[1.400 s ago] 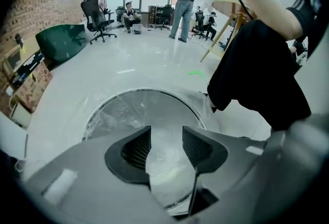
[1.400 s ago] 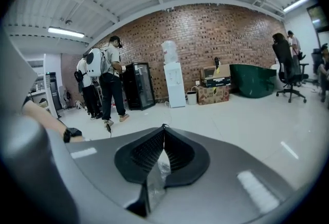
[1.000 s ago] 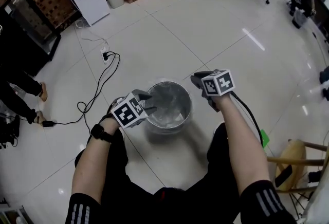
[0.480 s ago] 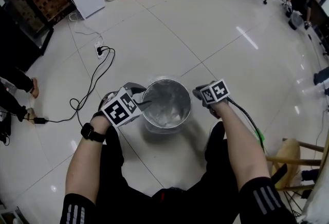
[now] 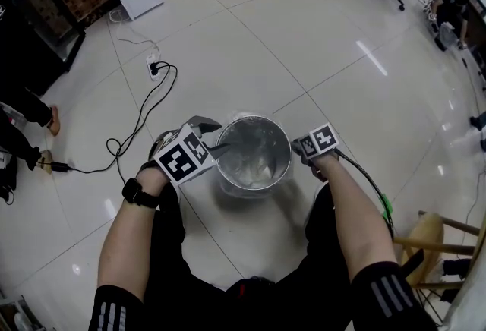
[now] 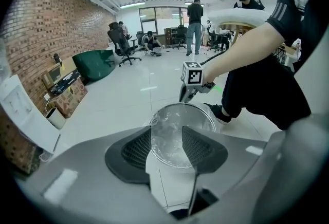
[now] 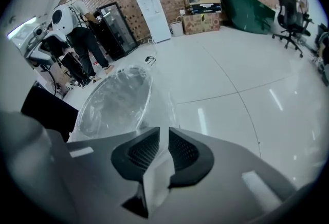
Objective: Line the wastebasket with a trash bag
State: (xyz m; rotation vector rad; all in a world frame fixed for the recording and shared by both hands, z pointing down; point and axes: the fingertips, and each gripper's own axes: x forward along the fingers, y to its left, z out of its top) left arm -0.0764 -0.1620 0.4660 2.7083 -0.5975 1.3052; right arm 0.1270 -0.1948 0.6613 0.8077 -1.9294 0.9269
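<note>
Wastebasket (image 5: 254, 119) stands on the open tiled floor (image 5: 304, 56), well clear of the brick wall, and the clear trash bag (image 5: 254, 166) is down inside it, film draped over the rim. Left gripper (image 5: 215, 136) is at the basket's left rim, jaws wide apart, nothing between them, bin mouth showing through the gap. Right gripper (image 5: 300, 151) is just beside the right rim, jaws closing to a narrow slit, bag film hanging right ahead, not pinched yet
</note>
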